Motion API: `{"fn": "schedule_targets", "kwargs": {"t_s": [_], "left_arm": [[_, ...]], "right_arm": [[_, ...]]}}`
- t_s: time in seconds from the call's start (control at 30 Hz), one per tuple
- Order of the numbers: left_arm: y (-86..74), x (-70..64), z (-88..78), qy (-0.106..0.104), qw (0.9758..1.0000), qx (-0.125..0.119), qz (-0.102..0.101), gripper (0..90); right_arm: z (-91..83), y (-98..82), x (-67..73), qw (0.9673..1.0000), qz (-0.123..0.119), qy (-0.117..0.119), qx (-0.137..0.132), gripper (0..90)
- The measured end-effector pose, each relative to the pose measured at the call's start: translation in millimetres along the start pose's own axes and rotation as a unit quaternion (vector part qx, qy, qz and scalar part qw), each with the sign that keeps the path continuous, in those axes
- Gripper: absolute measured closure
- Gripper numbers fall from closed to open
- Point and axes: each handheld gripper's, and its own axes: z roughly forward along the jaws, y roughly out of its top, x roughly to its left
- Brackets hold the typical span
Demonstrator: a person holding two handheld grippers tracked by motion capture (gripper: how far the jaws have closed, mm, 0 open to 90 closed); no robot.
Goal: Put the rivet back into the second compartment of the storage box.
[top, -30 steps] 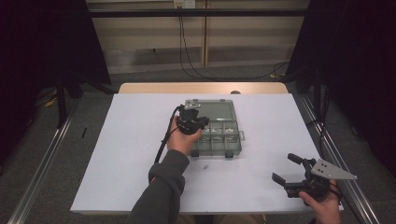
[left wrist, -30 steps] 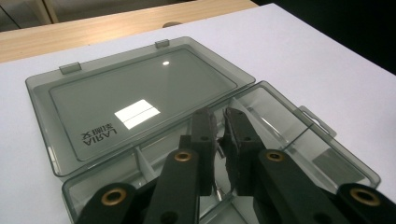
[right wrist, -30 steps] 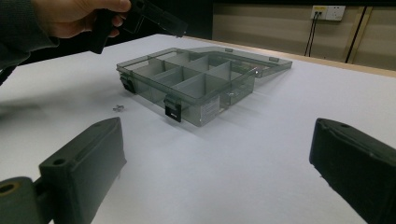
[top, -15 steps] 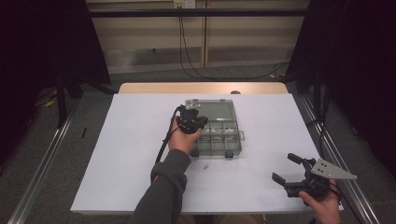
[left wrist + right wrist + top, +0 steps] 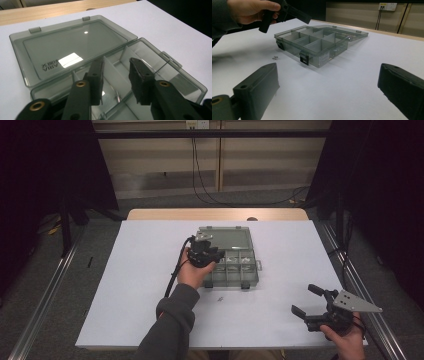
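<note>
The left tool (image 5: 216, 254) hangs over the compartment box (image 5: 235, 270), pointing down into it, its jaws having just been opening and gripping nothing. The right tool (image 5: 311, 302) rests wide open by the worktop's (image 5: 130, 285) near right corner. The smoky-clear box lies mid-worktop, lid (image 5: 227, 239) folded back flat.

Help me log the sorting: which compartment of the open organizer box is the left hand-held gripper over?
The left hand-held gripper hangs over the box's left-end compartments, straddling a white divider; a small metal piece lies below. The compartments toward the right end lie farther off.
</note>
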Motion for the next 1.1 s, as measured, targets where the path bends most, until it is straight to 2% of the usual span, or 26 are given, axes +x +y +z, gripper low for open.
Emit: {"fn": "schedule_targets", "kwargs": {"t_s": [0.13,0.47,0.53,0.73,0.83,1.1], "left_arm": [[-6.1,1.6,-5.5,-0.006,1.0,-0.003,-0.003,59.4],[-17.9,0.1,-19.0,-0.028,0.9995,-0.012,-0.002,39.7],[-19.9,-1.3,-23.1,-0.042,0.9989,-0.021,-0.003,36.3],[-24.7,-1.4,-27.7,-0.047,0.9987,-0.017,0.003,25.8],[-28.8,-2.6,-33.1,-0.054,0.9982,-0.02,0.015,21.7],[-36.3,-10.4,-42.4,-0.073,0.9965,-0.026,0.031,15.6]], "right_arm": [[0.0,0.1,0.3,1.0,-0.001,0.0,0.0,2.7],[0.5,0.2,0.9,1.0,-0.003,0.0,0.003,2.7],[0.2,0.0,0.3,1.0,-0.003,-0.001,0.003,2.7],[-0.3,0.1,0.6,1.0,-0.003,-0.001,0.003,2.7],[-0.2,0.0,0.8,1.0,-0.003,-0.002,0.003,2.7],[0.3,-0.2,1.1,1.0,-0.004,-0.002,0.004,2.7]]}}
